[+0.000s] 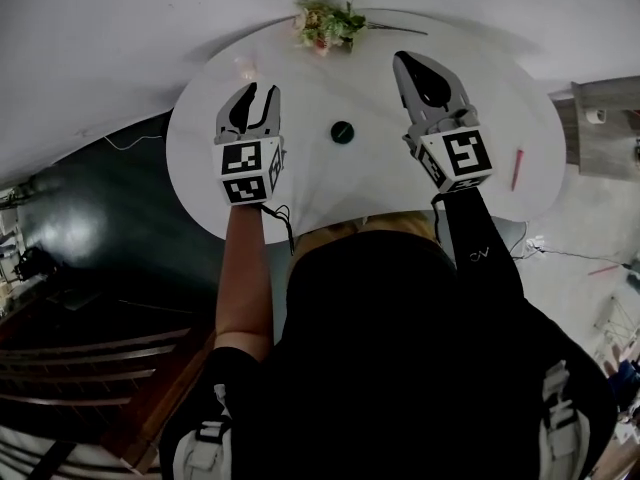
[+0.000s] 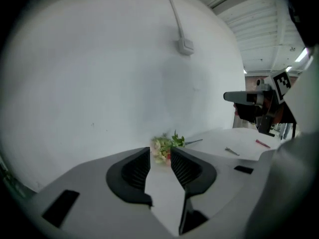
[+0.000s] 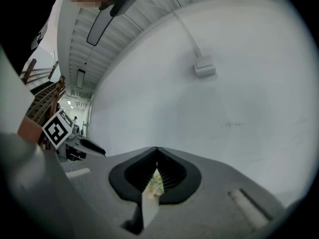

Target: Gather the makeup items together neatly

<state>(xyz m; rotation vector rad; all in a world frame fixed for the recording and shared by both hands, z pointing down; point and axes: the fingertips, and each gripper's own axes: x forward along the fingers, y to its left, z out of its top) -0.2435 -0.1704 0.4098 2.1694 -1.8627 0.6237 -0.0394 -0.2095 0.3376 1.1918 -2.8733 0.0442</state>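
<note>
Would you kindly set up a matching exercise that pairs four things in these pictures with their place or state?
Things:
1. flowers
2. black round item
3. red pencil
4. left tongs

Places or states:
A. middle of the table
B. open, nothing between them
C. far edge of the table
D. near the table's right edge

Pairs: 1-C, 2-A, 3-D, 4-B

White table (image 1: 385, 183): flowers (image 1: 328, 25), black disc (image 1: 343, 131)
</note>
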